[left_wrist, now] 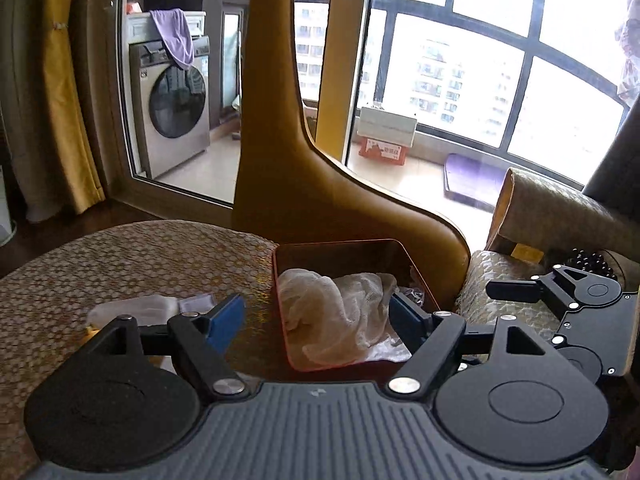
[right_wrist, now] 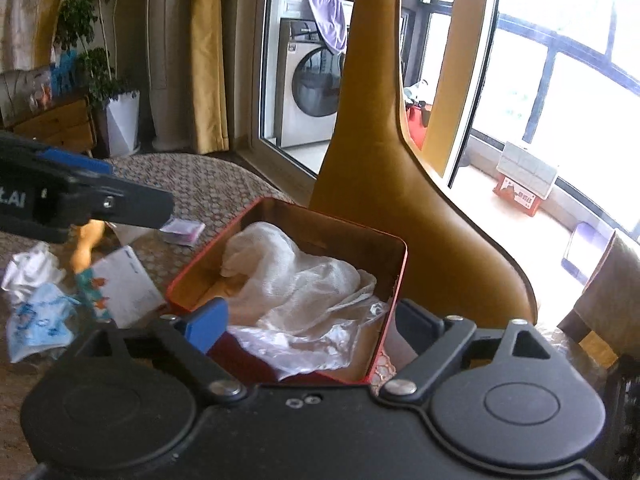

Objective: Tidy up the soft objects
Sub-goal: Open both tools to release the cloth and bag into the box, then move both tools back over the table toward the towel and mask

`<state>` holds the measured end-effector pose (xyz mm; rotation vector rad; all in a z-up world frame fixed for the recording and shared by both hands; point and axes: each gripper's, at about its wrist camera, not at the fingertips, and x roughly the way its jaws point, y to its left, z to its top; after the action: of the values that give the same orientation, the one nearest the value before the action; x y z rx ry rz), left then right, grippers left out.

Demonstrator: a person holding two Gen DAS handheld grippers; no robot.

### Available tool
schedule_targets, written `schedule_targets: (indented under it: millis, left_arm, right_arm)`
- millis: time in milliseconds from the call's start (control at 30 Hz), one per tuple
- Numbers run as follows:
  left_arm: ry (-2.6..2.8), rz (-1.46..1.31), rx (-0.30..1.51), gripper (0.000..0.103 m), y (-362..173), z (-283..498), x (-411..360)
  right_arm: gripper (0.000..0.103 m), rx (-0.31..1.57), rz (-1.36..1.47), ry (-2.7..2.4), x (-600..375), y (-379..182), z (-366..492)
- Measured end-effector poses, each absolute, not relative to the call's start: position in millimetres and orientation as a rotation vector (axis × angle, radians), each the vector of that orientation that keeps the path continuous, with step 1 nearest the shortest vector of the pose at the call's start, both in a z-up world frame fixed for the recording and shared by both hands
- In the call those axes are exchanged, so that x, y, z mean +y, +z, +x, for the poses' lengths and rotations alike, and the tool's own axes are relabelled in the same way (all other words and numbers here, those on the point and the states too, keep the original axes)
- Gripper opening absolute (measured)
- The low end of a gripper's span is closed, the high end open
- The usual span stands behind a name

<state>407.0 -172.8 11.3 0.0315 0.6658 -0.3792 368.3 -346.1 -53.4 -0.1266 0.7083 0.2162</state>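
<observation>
- A red tin box (right_wrist: 394, 280) sits on the table (left_wrist: 120, 256), which is covered in a gold-patterned cloth; this box is the landmark for everything below.
- Inside the box lies a crumpled white gauze cloth (right_wrist: 288, 276), filling most of the far and middle part.
- Under the cloth, toward the near edge of the box, a piece of clear plastic film (right_wrist: 304, 344) spreads out and reaches the near wall.
- The left gripper (left_wrist: 316, 316) hovers over the box with its fingers spread wide, one blue pad outside the box's left wall and the other over its right side; nothing is between them.
- The right gripper (right_wrist: 308, 324) is at the near edge of the box, also spread wide and holding nothing; its blue left pad is at the box's near left corner, and its dark right finger is just outside the right wall.
- Left of the box, loose items lie on the table: a white paper sheet (right_wrist: 124, 280), a blue-printed plastic wrapper (right_wrist: 38, 320), a crumpled white tissue (right_wrist: 30, 270) and a small pink-and-white packet (right_wrist: 182, 232).
- Directly behind the box rises a mustard-yellow chair back (right_wrist: 376, 128).
- Far behind the box, past a glass door, stands a washing machine (left_wrist: 176, 100) with a purple cloth (left_wrist: 176, 36) draped over it.
</observation>
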Motion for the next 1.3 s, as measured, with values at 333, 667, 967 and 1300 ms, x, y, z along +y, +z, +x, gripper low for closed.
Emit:
schedule_targets:
  millis: [333,667,967,1300]
  left_arm:
    - [-0.362,0.047,0.627,0.083,34.9,348.2,-131.5]
    - [-0.326,0.036,0.626,0.088,43.2,292.8,-76.4]
    - [-0.249,-0.032,0.595,0.102,40.2,266.6,-12.0]
    - [-0.16,-0.114,0.564,0.103,16.5,265.5,38.7]
  right_arm:
    - [0.102,0.651,-0.052,0.27,-329.5,-22.6,320.0]
    - [0.102,0.59,-0.018,0.366,-289.6,-0.5,274.6]
    - [0.102,0.571,-0.018,0.448,-251.0,0.6,249.7]
    - [0.102,0.584,0.002,0.489,-220.7,-11.8,239.8]
